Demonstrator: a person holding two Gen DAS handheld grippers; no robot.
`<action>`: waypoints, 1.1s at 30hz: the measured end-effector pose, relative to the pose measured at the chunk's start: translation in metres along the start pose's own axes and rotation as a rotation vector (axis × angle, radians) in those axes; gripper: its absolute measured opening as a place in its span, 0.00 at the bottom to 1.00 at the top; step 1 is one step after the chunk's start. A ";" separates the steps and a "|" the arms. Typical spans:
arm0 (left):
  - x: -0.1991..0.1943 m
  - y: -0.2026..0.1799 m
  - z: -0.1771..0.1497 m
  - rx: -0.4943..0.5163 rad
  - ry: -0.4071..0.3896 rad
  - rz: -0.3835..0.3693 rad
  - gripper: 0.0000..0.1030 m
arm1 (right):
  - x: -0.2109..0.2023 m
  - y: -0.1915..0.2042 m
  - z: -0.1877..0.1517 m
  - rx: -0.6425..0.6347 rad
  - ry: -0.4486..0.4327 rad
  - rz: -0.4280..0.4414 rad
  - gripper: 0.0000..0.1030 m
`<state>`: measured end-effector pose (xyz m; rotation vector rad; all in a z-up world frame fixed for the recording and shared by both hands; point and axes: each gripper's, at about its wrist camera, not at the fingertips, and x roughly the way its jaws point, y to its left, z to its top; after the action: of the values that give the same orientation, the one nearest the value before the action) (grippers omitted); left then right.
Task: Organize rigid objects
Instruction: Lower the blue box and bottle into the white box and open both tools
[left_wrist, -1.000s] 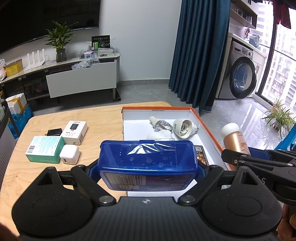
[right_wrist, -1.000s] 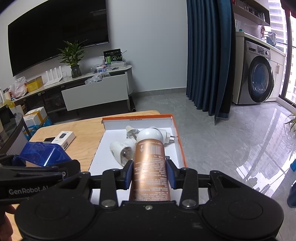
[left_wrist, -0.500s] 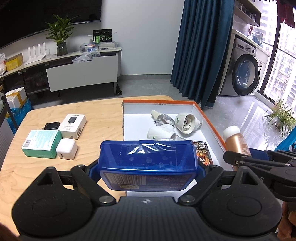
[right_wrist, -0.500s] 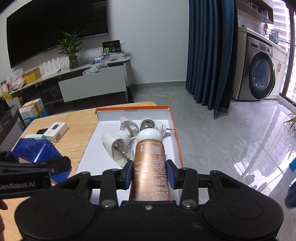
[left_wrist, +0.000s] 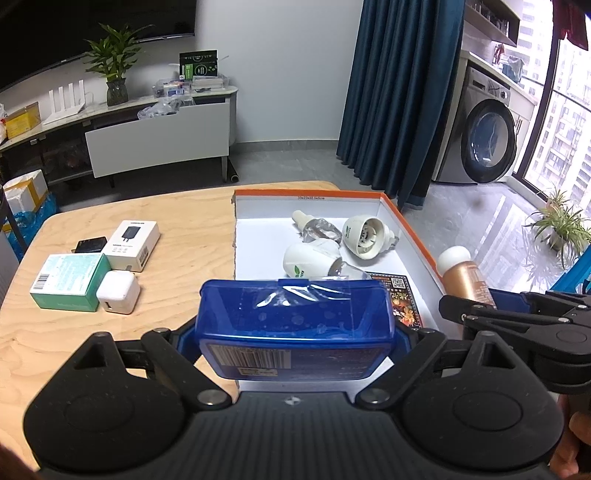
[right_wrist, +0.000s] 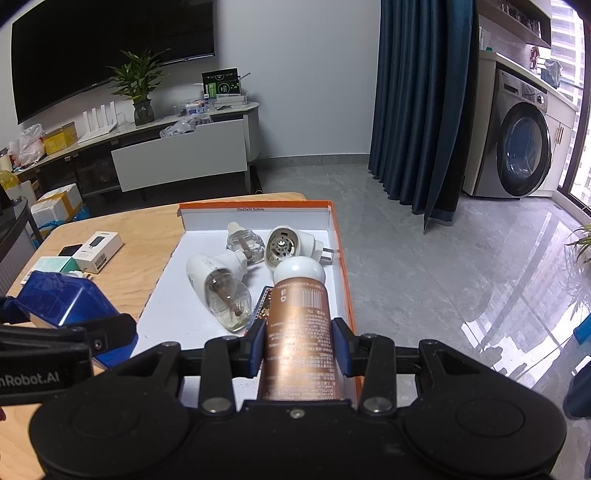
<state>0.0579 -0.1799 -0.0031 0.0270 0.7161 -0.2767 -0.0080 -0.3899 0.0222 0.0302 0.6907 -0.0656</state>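
My left gripper (left_wrist: 293, 343) is shut on a blue plastic box (left_wrist: 293, 314) and holds it over the near left part of an orange-rimmed white tray (left_wrist: 413, 236). My right gripper (right_wrist: 300, 343) is shut on a copper bottle with a white cap (right_wrist: 300, 321), held above the tray's near right side (right_wrist: 341, 258). The bottle also shows in the left wrist view (left_wrist: 463, 275). In the tray lie a clear glass refill (left_wrist: 316, 229), a white plug-in heater (left_wrist: 364, 236), a second white heater with its bottle (right_wrist: 221, 284) and a dark printed packet (left_wrist: 400, 301).
On the wooden table (left_wrist: 184, 221) left of the tray lie a green box (left_wrist: 68, 282), a white charger cube (left_wrist: 118, 297), a white charger box (left_wrist: 131, 245) and a small black item (left_wrist: 90, 245). Floor drops off right of the tray.
Both grippers have moved forward and lower over the tray, still holding the blue box and the copper bottle. The tray's contents have not moved.
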 end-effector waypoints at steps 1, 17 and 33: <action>0.000 0.000 0.000 0.000 0.001 0.000 0.91 | 0.000 0.000 0.000 0.000 0.000 0.001 0.46; 0.009 -0.005 -0.001 0.012 0.025 -0.004 0.91 | 0.013 0.000 0.002 -0.003 0.007 0.001 0.13; 0.019 -0.008 -0.007 -0.009 0.080 -0.094 0.96 | -0.012 -0.010 0.009 0.046 -0.074 -0.067 0.34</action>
<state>0.0644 -0.1915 -0.0202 -0.0044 0.7996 -0.3635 -0.0121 -0.3998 0.0364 0.0483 0.6163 -0.1465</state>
